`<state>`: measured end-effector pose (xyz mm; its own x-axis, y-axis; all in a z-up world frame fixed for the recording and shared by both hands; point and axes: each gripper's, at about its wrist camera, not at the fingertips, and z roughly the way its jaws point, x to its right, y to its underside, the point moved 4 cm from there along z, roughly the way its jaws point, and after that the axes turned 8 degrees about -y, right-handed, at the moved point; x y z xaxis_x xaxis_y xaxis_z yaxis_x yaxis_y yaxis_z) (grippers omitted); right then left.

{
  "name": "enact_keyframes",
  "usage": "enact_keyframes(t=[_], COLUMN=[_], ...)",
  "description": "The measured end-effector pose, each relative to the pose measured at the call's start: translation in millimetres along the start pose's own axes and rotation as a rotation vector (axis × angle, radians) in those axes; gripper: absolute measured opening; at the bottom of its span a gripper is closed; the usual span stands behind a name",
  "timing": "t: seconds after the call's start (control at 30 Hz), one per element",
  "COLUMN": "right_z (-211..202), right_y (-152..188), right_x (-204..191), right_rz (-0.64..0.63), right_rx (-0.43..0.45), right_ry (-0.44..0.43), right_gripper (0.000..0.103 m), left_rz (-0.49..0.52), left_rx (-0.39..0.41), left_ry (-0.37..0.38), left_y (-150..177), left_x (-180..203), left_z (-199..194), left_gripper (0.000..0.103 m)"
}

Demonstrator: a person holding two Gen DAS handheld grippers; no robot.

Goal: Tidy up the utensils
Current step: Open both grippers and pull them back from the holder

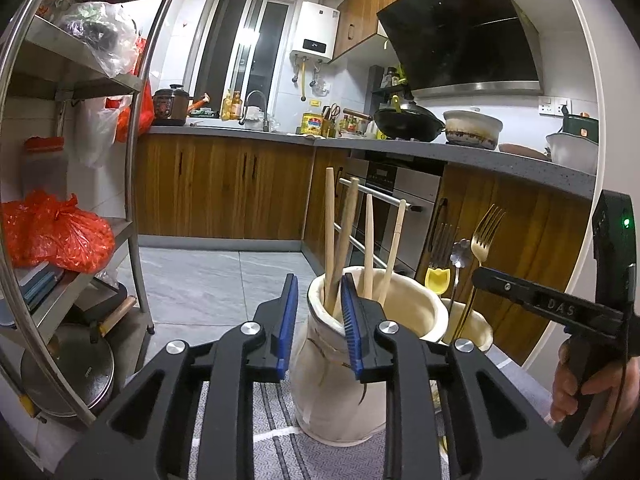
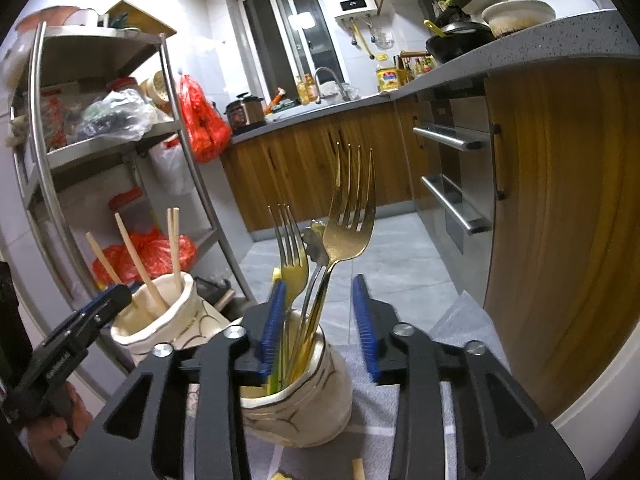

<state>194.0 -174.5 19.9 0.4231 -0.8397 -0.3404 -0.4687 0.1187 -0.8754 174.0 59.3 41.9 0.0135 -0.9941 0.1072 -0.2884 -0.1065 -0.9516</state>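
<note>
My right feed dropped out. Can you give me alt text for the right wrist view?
The open right gripper straddles a cream holder of gold forks on a grey cloth. Left of it, the chopstick holder, with the left gripper at its rim.

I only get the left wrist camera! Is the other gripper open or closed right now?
Observer: Open. The right wrist view shows the right gripper with its blue pads wide apart, holding nothing.
Operator: So what's in the gap?
Observer: The gold fork. It rises from the small jar, leans right, and touches neither pad.
</note>
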Motion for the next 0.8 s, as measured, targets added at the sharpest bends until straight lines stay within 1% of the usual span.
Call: enact_keyframes(t=[0.03,0.07,0.1,0.13,0.17,0.2,0.23,0.27,0.3,0.37,0.5,0.67,0.8], right_z=[-3,-5,-10,-13,-16,-20,-22,-26,-29,-32,-43,-53,-57], right_y=[-2,-4,-6,-7,-8,-9,-9,-8,-8,-7,6,29,52], right_x=[-1,-3,-6,-8,-9,-11,-11,-12,-12,-13,-10,-6,-7], right_rz=[0.0,-0.001,-0.003,-0.006,-0.011,-0.014,-0.012,-0.006,-0.002,-0.003,-0.004,0.005,0.029], right_rx=[-0.002,-0.002,0.004,0.006,0.006,0.006,0.008,0.011,0.01,0.007,-0.018,-0.067,-0.124], right_ry=[0.001,0.001,-0.001,0.001,0.006,0.012,0.013,0.017,0.021,0.03,0.076,0.121,0.147], right_gripper=[0.052,0.061,0.065,0.072,0.079,0.082,0.086,0.091,0.093,0.095,0.097,0.097,0.098], left_rz=[0.0,-0.002,-0.005,-0.006,-0.007,-0.004,0.001,0.007,0.013,0.025,0.032,0.006,-0.016], left_rx=[-0.001,-0.001,0.002,0.005,0.012,0.014,0.012,0.006,-0.002,-0.017,-0.039,-0.078,-0.09], left_ry=[-0.001,-0.002,-0.002,-0.004,-0.009,-0.009,-0.009,-0.008,-0.006,-0.002,0.008,0.028,0.018], left_y=[-1,-2,-4,-6,-9,-12,-14,-16,-17,-16,-11,6,19], left_x=[0,-1,-1,1,1,2,5,7,9,11,10,2,-10], left_z=[0,-1,-2,-4,-7,-9,-11,-13,-16,-21,-38,-62,-77], left_gripper=[0.029,0.037,0.047,0.051,0.059,0.067,0.071,0.079,0.084,0.088,0.097,0.097,0.097])
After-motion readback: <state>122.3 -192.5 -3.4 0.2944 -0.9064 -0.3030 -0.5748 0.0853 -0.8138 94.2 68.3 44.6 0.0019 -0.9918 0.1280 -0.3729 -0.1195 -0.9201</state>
